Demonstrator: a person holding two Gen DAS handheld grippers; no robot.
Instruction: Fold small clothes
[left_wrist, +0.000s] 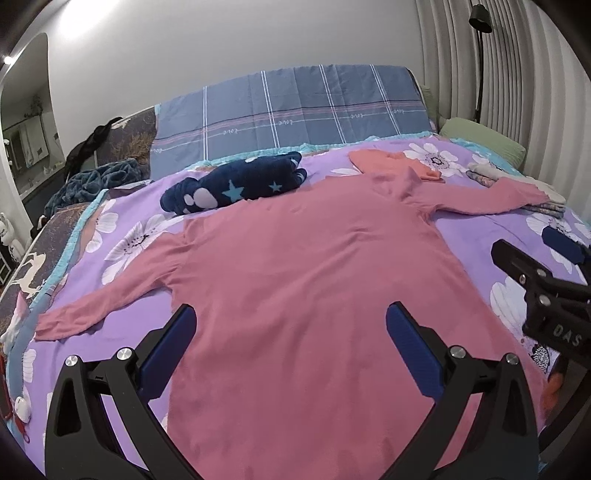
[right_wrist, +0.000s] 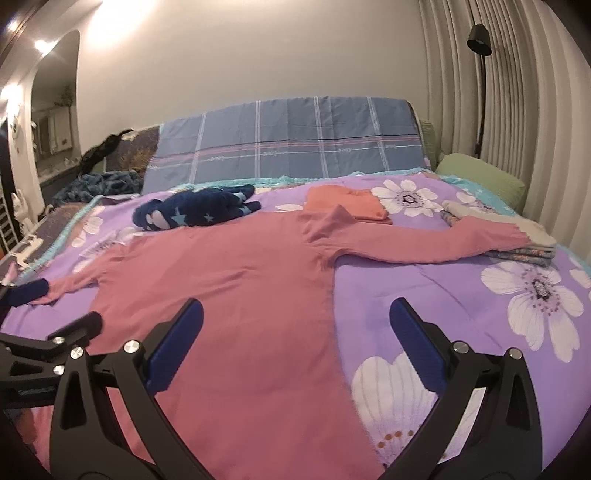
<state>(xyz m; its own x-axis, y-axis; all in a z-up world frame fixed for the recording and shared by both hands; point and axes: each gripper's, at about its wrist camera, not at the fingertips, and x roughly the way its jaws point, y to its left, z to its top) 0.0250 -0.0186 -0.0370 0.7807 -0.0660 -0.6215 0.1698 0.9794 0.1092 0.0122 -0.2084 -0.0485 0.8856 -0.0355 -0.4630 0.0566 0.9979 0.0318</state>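
A pink long-sleeved top lies flat on the purple flowered bedspread, both sleeves spread out, collar away from me. My left gripper is open and empty, hovering over the top's lower body. My right gripper is open and empty over the top's right edge. The right gripper shows at the right edge of the left wrist view; the left gripper shows at the left edge of the right wrist view. The right sleeve rests on a pile of folded clothes.
A folded orange garment lies beyond the collar. A navy star-patterned bundle lies at the back left. Folded clothes are stacked at the right. A blue plaid pillow, green pillow and floor lamp stand behind.
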